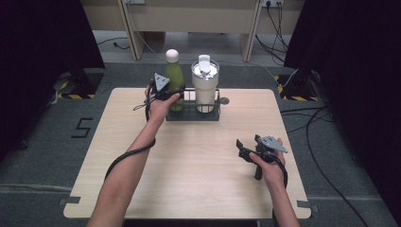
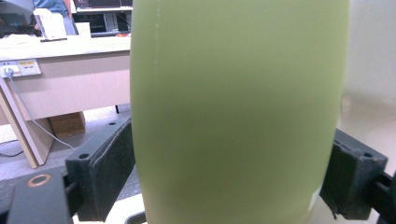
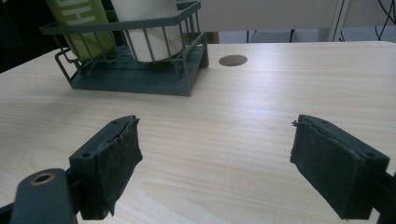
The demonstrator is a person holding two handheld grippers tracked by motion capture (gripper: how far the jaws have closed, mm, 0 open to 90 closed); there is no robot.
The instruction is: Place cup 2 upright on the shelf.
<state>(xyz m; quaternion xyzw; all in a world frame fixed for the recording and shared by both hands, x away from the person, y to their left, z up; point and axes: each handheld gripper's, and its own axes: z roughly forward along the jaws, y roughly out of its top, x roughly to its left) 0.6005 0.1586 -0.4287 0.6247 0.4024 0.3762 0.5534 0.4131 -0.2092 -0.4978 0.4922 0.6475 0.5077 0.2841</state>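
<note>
High view first: the left gripper (image 1: 166, 91) is up at the far side of the worktop (image 1: 189, 161), right against the green bottle (image 1: 174, 78). That bottle stands upright in the left end of a dark wire basket (image 1: 193, 115), with a cream-coloured cap on top. Next to it, in the right end of the same basket, sits a white tumbler (image 1: 205, 85) with a shiny lid. The two look like they're just beside each other, can't tell if they touch.

From the left gripper view the bottle (image 2: 238, 112) sits between the two black jaws. The left pad (image 2: 109, 175) looks like it's right at the bottle's side, and the right pad (image 2: 351, 179) is at the other edge, maybe with a sliver of gap. Honestly I can't tell whether the pads press on it or just sit alongside it, so whether the gripper has a grip on the bottle stays unclear to me.

The right gripper (image 1: 247, 150) is well apart from all that, low over the near right part of the worktop, held in the person's right hand (image 1: 270, 171). The right gripper view has its jaws standing wide with only bare wood between them, nothing held. Further off in that view you can see the basket (image 3: 135, 77) with the bottle (image 3: 81, 25) and tumbler (image 3: 147, 30) in it, and a small round hole (image 3: 233, 59) in the worktop to the right of the basket.
</note>
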